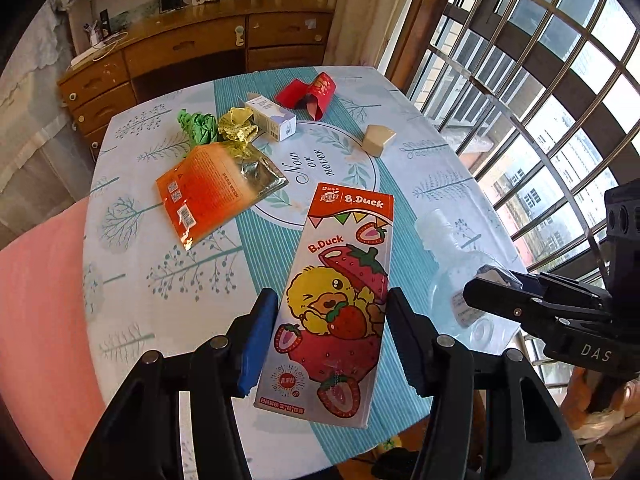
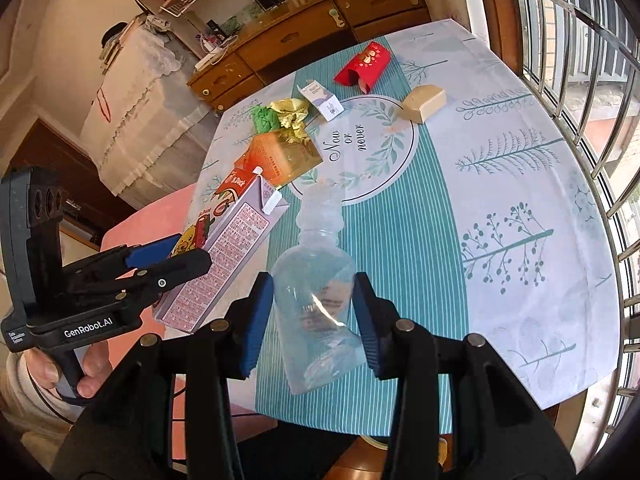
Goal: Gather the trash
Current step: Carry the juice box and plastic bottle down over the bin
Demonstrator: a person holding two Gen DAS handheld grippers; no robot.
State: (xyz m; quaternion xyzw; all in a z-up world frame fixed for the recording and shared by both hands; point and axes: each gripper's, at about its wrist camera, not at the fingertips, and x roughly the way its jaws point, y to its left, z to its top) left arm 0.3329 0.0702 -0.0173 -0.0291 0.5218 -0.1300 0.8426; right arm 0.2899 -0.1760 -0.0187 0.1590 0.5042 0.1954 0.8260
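Above the near edge of the table (image 1: 132, 280), we clamp our left gripper (image 1: 332, 336) on a strawberry drink carton (image 1: 340, 280) and our right gripper (image 2: 314, 316) on a clear plastic bottle (image 2: 316, 280), carton left of bottle. Farther off, wrappers (image 1: 216, 192), a small box (image 1: 272, 120) and a red envelope (image 1: 312, 92) lie on the cloth.

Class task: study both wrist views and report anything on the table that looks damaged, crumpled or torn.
Several things: the orange foil pouch lies torn open, its silver lining showing. Beside it sit crumpled green paper and a crumpled gold wrapper. The red envelope is bent and gaping. Nothing looks spilled on the tablecloth.
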